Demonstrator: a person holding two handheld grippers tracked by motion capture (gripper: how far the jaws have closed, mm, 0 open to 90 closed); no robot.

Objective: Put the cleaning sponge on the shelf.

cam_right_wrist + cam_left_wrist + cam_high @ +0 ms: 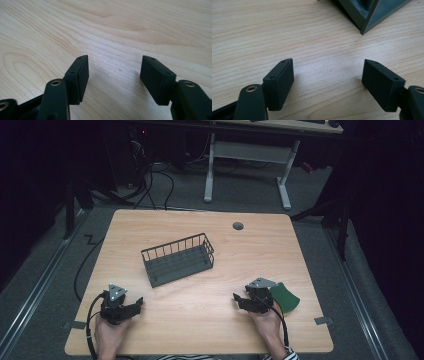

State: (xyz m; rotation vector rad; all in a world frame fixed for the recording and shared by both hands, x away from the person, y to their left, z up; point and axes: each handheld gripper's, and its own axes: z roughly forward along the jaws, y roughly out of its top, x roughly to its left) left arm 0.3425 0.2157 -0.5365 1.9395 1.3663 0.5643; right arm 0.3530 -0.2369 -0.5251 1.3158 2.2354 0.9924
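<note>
At the lower left of the high view, the left gripper (131, 306) rests on the wooden bench (200, 320), jaws spread and empty. A dark wire basket (178, 259) sits at the frame's centre, up and right of it, well apart. At the lower right, the right gripper (241, 298) lies released, a green object (285, 297) just beside it.

one wire basket (178, 259), one green pad (285, 297), two grippers (136, 305)
</note>
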